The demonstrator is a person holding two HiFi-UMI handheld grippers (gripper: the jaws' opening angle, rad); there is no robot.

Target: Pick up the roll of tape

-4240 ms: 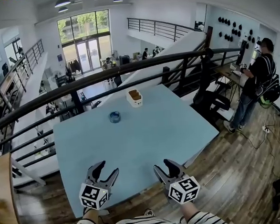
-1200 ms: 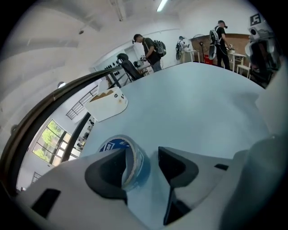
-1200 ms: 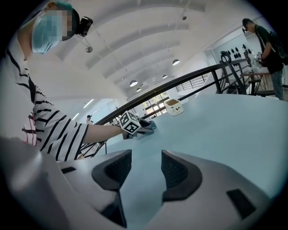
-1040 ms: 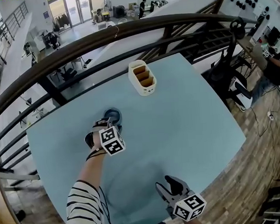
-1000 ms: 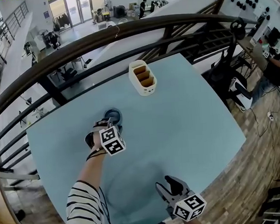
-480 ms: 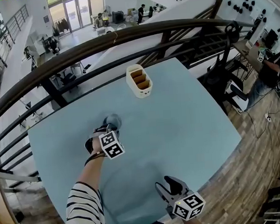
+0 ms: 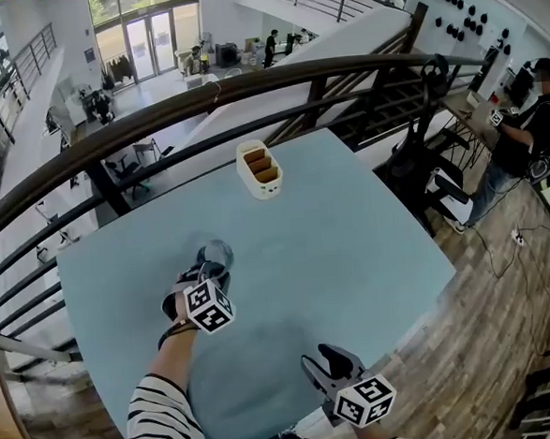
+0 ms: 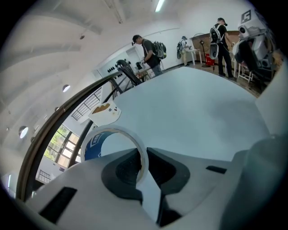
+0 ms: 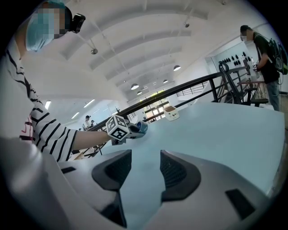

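Note:
The roll of tape (image 7: 215, 255), a thin ring with a blue inside, is pinched by its wall in my left gripper (image 7: 211, 265), just above the pale blue table (image 7: 351, 237). In the left gripper view the ring (image 8: 93, 147) stands upright and my left gripper (image 8: 143, 155) is shut on its near wall. The right gripper view shows the roll (image 9: 141, 127) from the side, out past the marker cube. My right gripper (image 7: 320, 359) hovers open and empty by the table's near edge, its jaws (image 9: 145, 157) apart.
A white compartment holder (image 7: 258, 171) stands at the far side of the table. A dark railing (image 7: 156, 128) curves behind the table, with a drop to the floor below. A person (image 7: 522, 131) stands on the wooden floor at the right.
My left gripper has closed on the tape's wall, lifted it off the table and drawn it back toward me. The right gripper has shifted only slightly.

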